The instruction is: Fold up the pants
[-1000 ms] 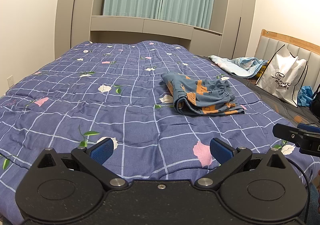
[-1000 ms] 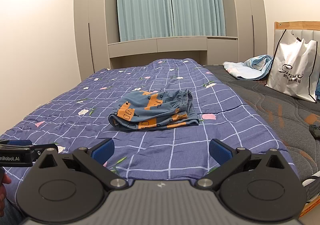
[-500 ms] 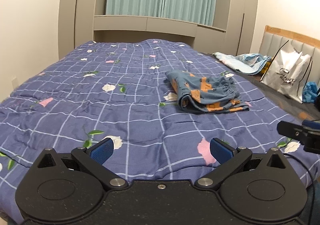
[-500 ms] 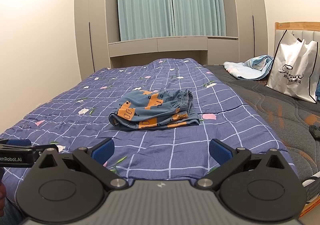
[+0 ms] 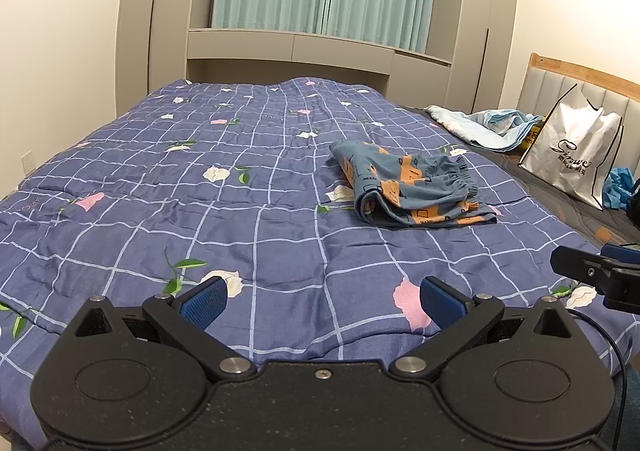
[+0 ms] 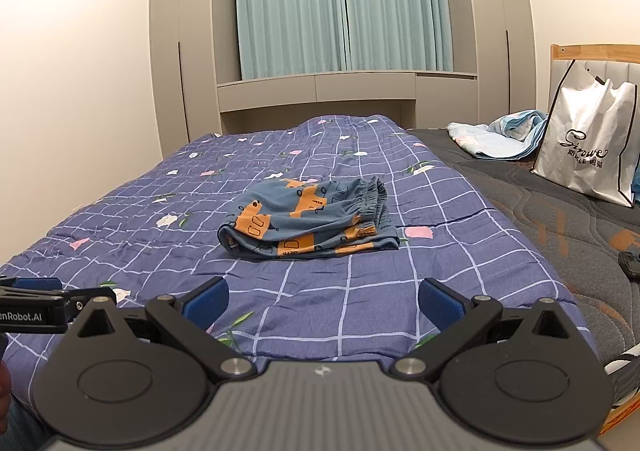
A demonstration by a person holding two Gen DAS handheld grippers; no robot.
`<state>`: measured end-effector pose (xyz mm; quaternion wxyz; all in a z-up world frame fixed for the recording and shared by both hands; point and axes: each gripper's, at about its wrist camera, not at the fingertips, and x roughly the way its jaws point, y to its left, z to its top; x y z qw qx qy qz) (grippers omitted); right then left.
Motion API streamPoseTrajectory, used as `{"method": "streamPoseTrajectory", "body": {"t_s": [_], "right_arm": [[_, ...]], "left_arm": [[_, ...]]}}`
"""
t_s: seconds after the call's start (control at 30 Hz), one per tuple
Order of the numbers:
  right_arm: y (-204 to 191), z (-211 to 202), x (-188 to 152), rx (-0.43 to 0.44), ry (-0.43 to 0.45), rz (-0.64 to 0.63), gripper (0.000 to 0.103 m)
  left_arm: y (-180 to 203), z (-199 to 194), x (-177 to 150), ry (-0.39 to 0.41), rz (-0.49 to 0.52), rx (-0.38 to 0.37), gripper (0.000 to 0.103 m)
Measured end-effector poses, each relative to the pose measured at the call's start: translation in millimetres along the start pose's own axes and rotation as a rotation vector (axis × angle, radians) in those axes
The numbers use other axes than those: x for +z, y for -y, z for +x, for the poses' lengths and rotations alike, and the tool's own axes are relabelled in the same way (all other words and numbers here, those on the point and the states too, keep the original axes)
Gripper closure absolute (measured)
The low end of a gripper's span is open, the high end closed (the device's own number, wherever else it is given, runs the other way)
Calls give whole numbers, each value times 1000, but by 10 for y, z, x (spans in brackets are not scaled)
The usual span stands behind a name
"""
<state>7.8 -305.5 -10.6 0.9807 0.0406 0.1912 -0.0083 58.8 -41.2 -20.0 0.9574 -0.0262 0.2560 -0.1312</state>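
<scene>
White bag (image 6: 588,149), "Sirowe" script, folded pants (image 6: 308,217)

The pants (image 6: 308,217) are soft matt printed cloth with a gathered elastic waist, lying on a quilted cloth cover (image 6: 360,291) that creases finely over the bed. Each gripper, left (image 5: 322,301) and right (image 6: 322,301), is matt black plastic with a grainy face, bright metal screws and rough-textured blue pads (image 5: 202,301). The bag (image 6: 588,147) looks like smooth, faintly glossy paper or plastic, the headboard (image 5: 580,77) has a varnished wood rim, and the curtains (image 6: 340,3) are thin pleated cloth.
</scene>
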Motion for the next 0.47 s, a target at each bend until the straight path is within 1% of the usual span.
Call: {"method": "streamPoseTrajectory", "body": {"t_s": [0.47], "right_arm": [[12, -11, 1, 4, -4, -7, 0]], "left_arm": [[-5, 0, -1, 0, -2, 3, 1]]}}
